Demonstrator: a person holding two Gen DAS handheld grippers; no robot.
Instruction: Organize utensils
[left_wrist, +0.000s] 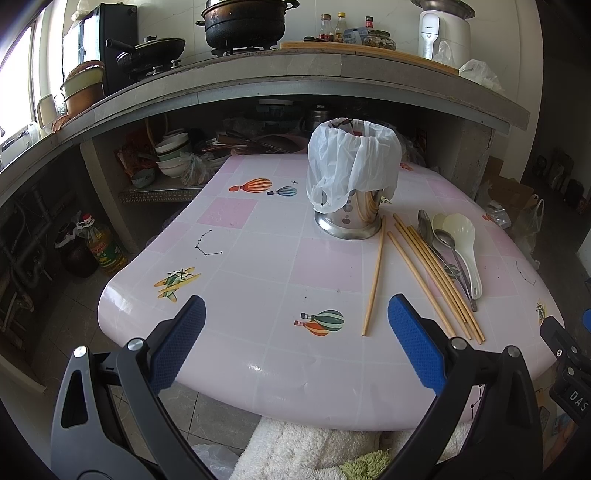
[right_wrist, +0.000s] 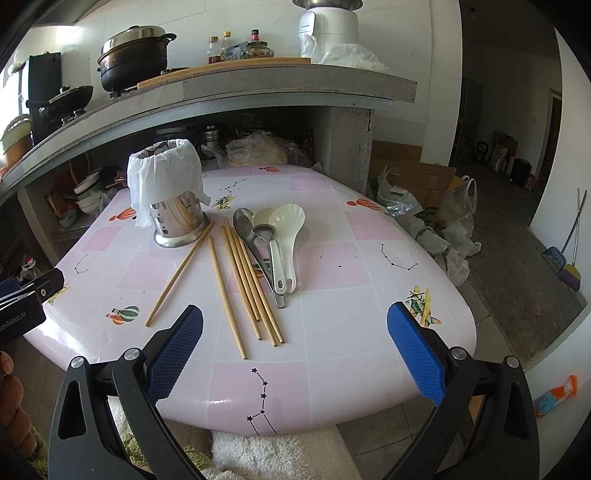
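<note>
From the left wrist view, my left gripper (left_wrist: 295, 314) hangs spread wide and empty above the near edge of the table (left_wrist: 258, 258). As far as I can judge, nothing has been sorted yet: the metal holder (left_wrist: 349, 218), draped in a white plastic bag (left_wrist: 351, 162), stands toward the far side, and every utensil lies loose just right of it. The chopsticks (left_wrist: 432, 273) run lengthwise from the holder's base toward me, fanning slightly, one stray stick (left_wrist: 375, 277) apart on the left. The spoons (left_wrist: 452, 243) lie alongside, bowls away from me, handles toward me.

From the right wrist view, my right gripper (right_wrist: 295, 314) is likewise released, holding nothing, over the near table edge (right_wrist: 332, 350). The chopsticks (right_wrist: 251, 284) point at me, far ends near the holder (right_wrist: 177, 221). The spoons (right_wrist: 277, 236) overlap in a bunch, touching the rightmost chopsticks. All remain to be gathered.
</note>
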